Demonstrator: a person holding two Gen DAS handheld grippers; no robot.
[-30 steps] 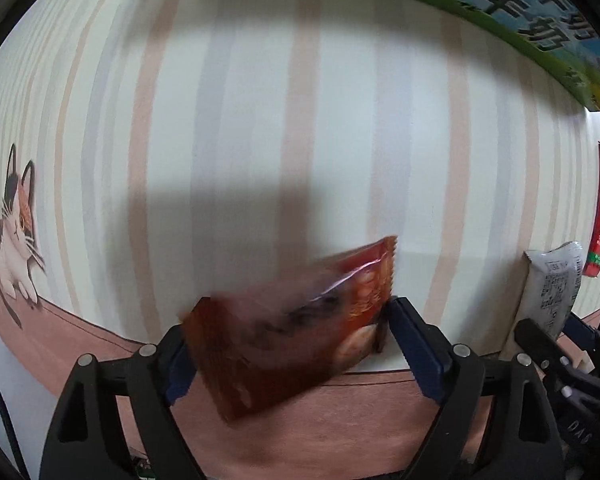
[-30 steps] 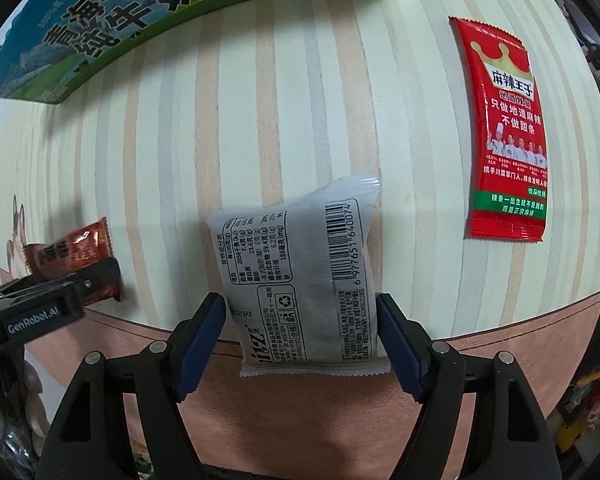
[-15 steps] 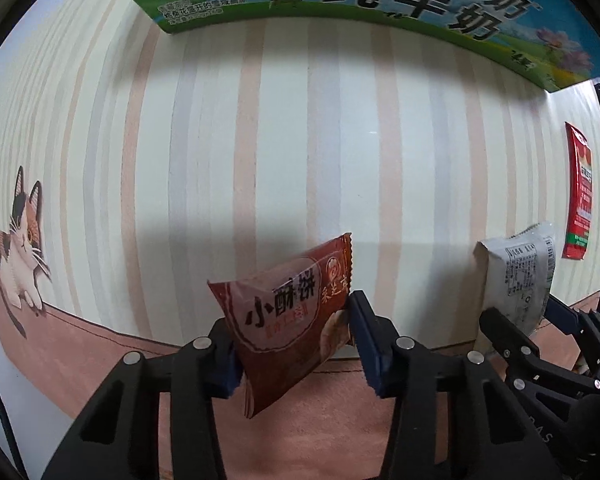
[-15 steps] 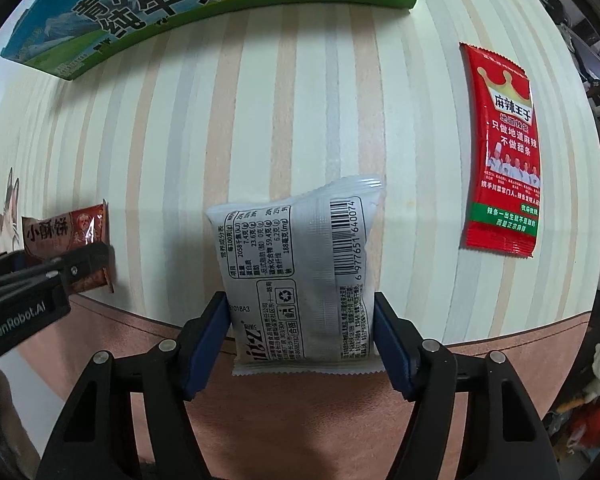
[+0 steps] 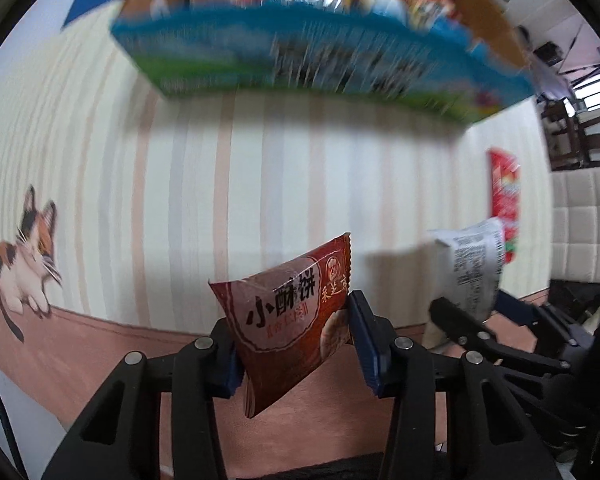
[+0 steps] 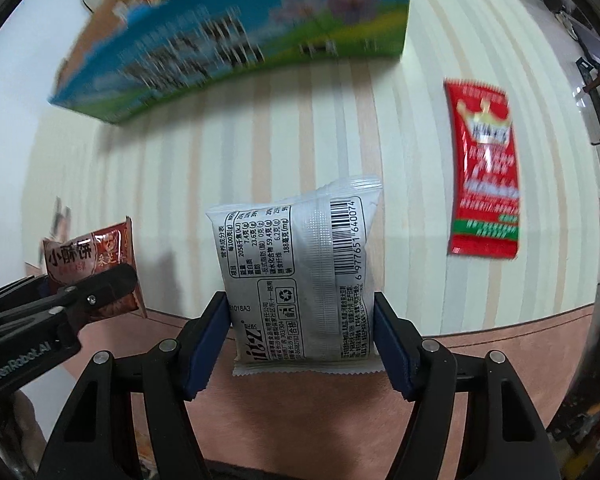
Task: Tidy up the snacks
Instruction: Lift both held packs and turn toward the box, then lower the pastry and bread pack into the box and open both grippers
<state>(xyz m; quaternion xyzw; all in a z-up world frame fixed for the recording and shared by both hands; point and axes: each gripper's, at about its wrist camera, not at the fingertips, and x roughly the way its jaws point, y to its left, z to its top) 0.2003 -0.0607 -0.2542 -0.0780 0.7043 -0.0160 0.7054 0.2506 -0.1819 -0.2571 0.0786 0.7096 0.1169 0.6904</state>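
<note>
— Two packets, one in each of my grippers. My left gripper [image 5: 292, 344] has its jaws clamped on the brown biscuit packet [image 5: 290, 320], which sits tilted between them, its upper right corner raised and its lower corner hanging down between the arms.

— And your right?

— My right gripper [image 6: 302, 340] has its jaws pressed against both side edges of the silver packet [image 6: 300, 272], held upright with barcode and nutrition table facing me, its crimped bottom seam level with the jaw tips.

— What does each camera give you that the other lacks?

— My left view looks into the open top of the milk carton box [image 5: 320, 52] and finds it filled with mixed wrappers, though blurred; it also shows the cat drawing [image 5: 26, 256] on the striped tabletop [image 5: 260, 200]. My right view catches only the box's printed side and a sliver of its opening, but gives the red sachet [image 6: 484, 172] plainly, lying flat on the stripes, well to the right of the silver packet. In my left view that sachet is a red smear partly behind the silver packet.

— Where is the box?

— Beyond both packets, at the tabletop's far side.
</note>
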